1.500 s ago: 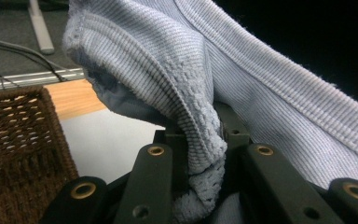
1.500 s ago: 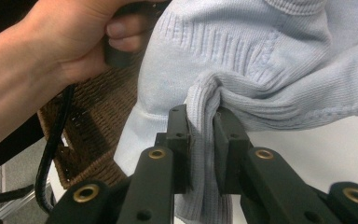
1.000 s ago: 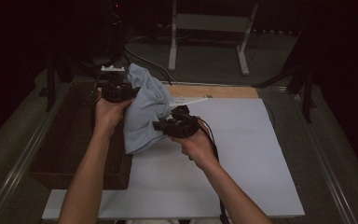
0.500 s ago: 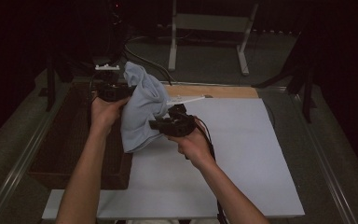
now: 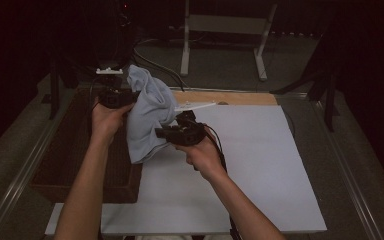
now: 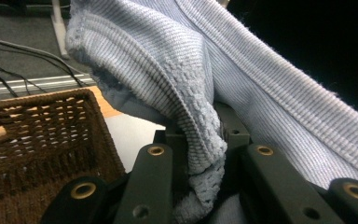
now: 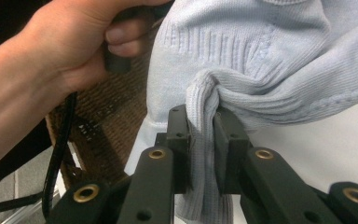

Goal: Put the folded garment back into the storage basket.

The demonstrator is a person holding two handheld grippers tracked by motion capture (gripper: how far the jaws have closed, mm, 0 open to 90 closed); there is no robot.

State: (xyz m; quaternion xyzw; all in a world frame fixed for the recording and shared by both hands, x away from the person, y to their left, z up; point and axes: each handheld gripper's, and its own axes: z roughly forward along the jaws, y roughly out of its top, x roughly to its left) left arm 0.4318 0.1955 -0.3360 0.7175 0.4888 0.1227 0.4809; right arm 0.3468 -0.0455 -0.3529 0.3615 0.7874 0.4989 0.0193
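A pale blue knitted garment point(image 5: 147, 117) hangs in the air between both hands, above the left edge of the white board point(image 5: 240, 175). My left gripper point(image 5: 122, 97) is shut on its upper left part; in the left gripper view a thick ribbed fold point(image 6: 200, 140) is pinched between the black jaws. My right gripper point(image 5: 162, 132) is shut on a bunched fold lower down, seen in the right gripper view as a twisted tuck of the garment point(image 7: 203, 116) clamped between the pads. The rest of the garment point(image 7: 270, 60) drapes above and behind.
A dark brown wicker basket point(image 5: 70, 150) sits left of the white board, below the garment's left side, and its woven wall point(image 6: 42, 135) shows in the left gripper view. A wooden strip point(image 5: 240, 97) runs behind the board. Cables and a metal stand point(image 5: 220, 30) lie on the floor beyond.
Both hands have drifted a little to the left with the garment, which now hangs closer to the basket. Both grips are unchanged.
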